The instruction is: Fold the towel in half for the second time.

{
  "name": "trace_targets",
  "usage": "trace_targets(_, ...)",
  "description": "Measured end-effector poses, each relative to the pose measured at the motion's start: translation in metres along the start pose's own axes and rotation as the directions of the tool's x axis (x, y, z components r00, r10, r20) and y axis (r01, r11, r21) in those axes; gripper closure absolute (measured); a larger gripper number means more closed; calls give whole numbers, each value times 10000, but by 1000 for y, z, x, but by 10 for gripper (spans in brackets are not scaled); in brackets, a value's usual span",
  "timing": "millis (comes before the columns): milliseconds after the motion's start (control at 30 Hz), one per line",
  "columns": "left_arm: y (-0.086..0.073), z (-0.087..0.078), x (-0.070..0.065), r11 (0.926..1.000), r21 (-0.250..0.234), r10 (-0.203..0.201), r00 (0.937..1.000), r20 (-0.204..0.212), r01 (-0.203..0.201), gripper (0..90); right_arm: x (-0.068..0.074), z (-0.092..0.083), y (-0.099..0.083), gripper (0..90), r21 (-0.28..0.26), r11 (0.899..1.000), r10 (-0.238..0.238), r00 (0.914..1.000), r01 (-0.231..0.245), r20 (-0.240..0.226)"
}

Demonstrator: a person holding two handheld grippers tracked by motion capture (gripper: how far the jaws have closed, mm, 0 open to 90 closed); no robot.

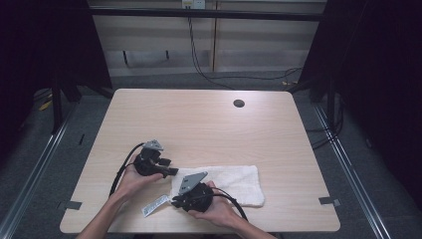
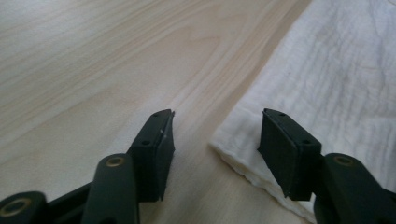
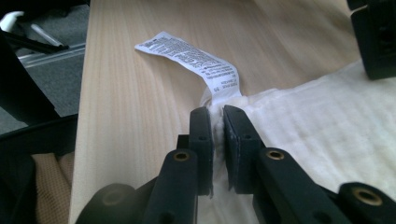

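Our right tool (image 3: 218, 140) clamps the towel (image 3: 327, 135) corner beside its label (image 3: 196, 58); the left tool (image 2: 215, 144), jaws apart, straddles the other corner, ready to lift.

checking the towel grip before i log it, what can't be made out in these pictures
- Print on the care label: too small and blurred, right gripper view.
- Towel near left corner: covered by the right gripper and hand, high view.
- Towel's far end: cut off by the frame edge, left gripper view, beyond the left gripper.
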State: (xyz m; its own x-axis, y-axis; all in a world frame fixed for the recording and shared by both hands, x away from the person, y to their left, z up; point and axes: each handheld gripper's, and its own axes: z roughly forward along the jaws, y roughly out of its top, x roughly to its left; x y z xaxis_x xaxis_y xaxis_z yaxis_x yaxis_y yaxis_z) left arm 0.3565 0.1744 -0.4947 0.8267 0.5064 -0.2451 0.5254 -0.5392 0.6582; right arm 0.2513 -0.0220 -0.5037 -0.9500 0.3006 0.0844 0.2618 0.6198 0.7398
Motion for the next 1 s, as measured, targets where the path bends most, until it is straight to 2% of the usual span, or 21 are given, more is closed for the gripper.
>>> trace_targets(67, 0, 0, -1, 10000, -23, 85, 9998, -163, -85, 488, 1, 0, 1, 826, 85, 9999, 92, 10000, -93, 28)
trace_targets(200, -2, 1, 2, 9999, -60, 130, 9999, 75, -130, 514, -1, 0, 2, 827, 122, 9998, 134, 9999, -134, 25)
trace_targets(267, -2, 1, 0, 9994, 19, 357, 9993, 130, -357, 554, -1, 0, 2, 828, 112, 9997, 198, 9998, -197, -18)
trace_targets(333, -3, 3, -5, 9980, 5, 639, 9978, 171, -639, 631, 0, 0, 3, 828, 206, 9998, 21, 9999, -23, 107)
trace_targets(367, -2, 4, -7, 9972, 54, 747, 9969, 238, -748, 651, 1, 0, 3, 829, 198, 9997, 101, 9999, -103, 103)
trace_targets(467, -2, 6, -11, 9949, 182, 981, 9945, 378, -988, 785, -2, -1, 2, 836, 163, 9990, 416, 9991, -416, -6)
trace_targets(500, -2, 6, -10, 9953, 136, 957, 9944, 447, -964, 821, -3, -2, 2, 837, 195, 9985, 507, 9987, -506, -33)
trace_targets(567, -1, 6, -8, 9979, 172, 611, 9961, 633, -623, 848, -4, -2, 2, 839, 153, 9987, 493, 9988, -492, -79)
trace_targets(633, -1, 4, -5, 9992, 68, 383, 9971, 655, -388, 853, -4, -4, 3, 839, 113, 9975, 700, 9974, -698, -174)
trace_targets(733, -1, 0, -3, 9996, -247, 127, 9961, 867, -106, 852, -5, -6, 4, 839, -55, 9971, 760, 9966, -762, -308)
trace_targets(1000, 1, -8, -1, 9977, -675, 104, 9940, 1091, -30, 853, -8, -17, 10, 840, -483, 9923, 1115, 9921, -1144, -581)
